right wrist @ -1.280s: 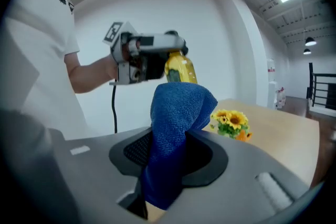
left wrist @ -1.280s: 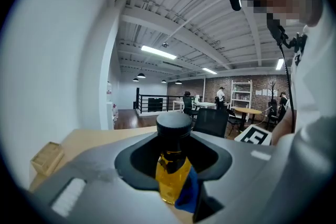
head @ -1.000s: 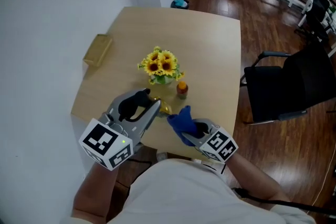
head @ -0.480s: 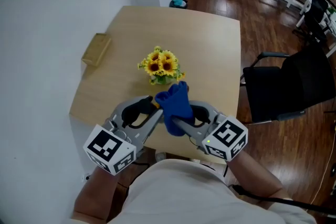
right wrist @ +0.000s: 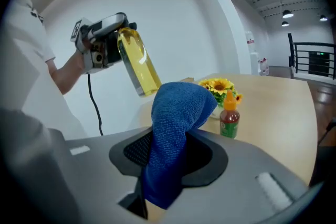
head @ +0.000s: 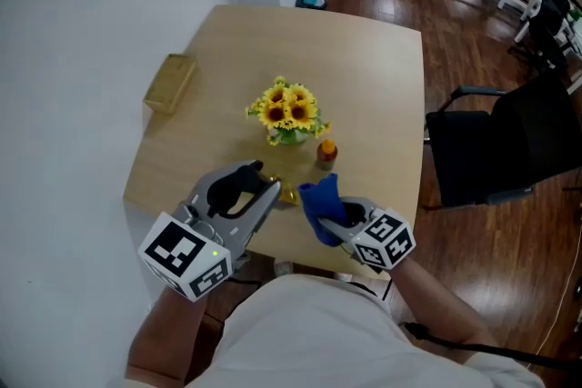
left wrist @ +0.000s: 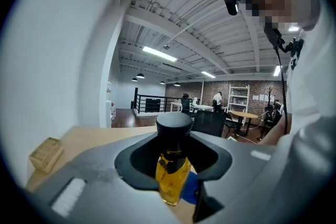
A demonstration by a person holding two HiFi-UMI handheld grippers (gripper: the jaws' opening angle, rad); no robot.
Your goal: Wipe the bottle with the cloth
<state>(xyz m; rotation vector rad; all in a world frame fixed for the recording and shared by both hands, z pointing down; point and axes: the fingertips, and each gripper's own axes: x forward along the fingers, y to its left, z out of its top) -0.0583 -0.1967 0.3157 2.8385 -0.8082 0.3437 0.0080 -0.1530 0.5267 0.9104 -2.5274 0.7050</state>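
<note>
The right tongs point(head: 329, 215), clenched on the blue cloth point(head: 318, 198), have dropped back down and to the right. Half a second ago they held the cloth up over the bottle point(head: 287, 193); now it sits just beside the bottle, and I cannot tell whether the two touch. The left tongs point(head: 275, 189) stay clamped on the yellow bottle's upper end, holding it tilted in the air above the near edge of the surface point(head: 364, 86). I judge one wiping stroke has ended, with more passes probably needed.
</note>
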